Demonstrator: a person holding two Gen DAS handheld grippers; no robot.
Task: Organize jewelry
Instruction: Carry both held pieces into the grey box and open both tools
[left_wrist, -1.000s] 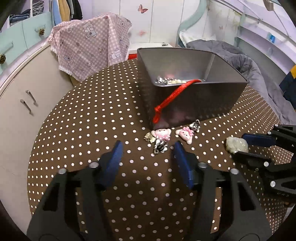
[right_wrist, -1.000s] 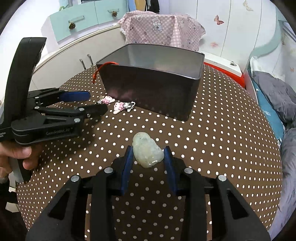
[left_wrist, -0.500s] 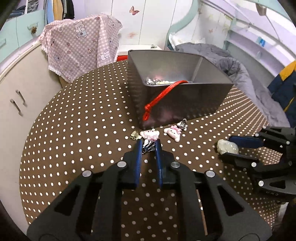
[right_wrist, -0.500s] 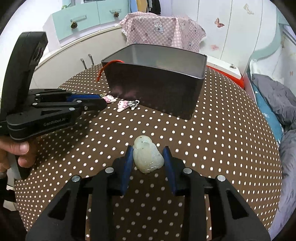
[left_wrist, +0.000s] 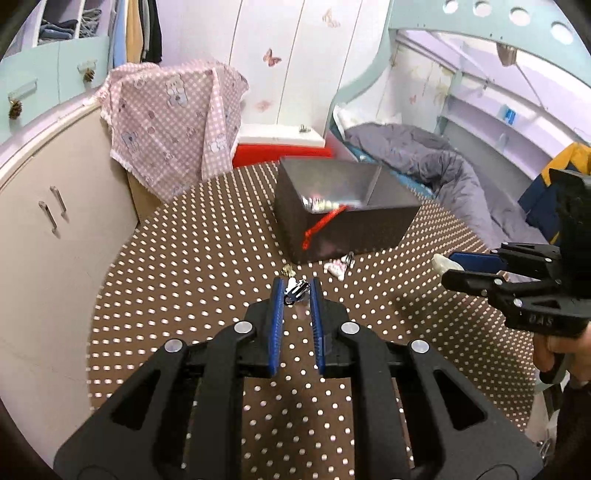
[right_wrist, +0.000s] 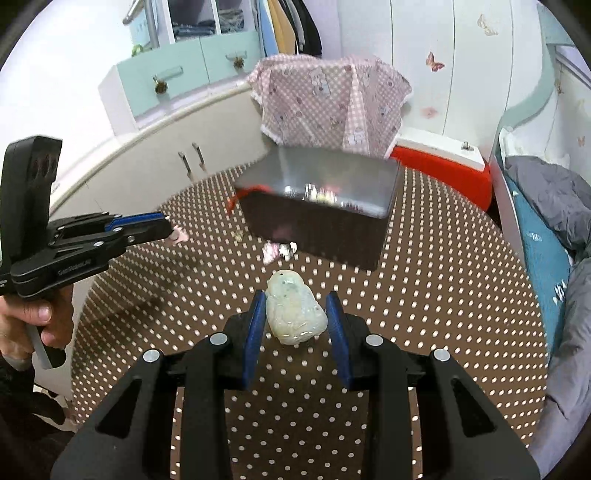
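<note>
Left tool (left_wrist: 296, 291) grips a pink charm (left_wrist: 295, 288); right tool (right_wrist: 296, 309) clamps a jade pendant (right_wrist: 294, 308).

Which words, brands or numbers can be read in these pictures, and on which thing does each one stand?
"GenRobot.AI", blurred and only just legible: on the side of the left tool, seen from the right wrist.
Embossed letters, perhaps "UAS", not sure: on the side of the right tool, seen from the left wrist.
Small white print at the left edge of the right wrist view: too small to read.
</note>
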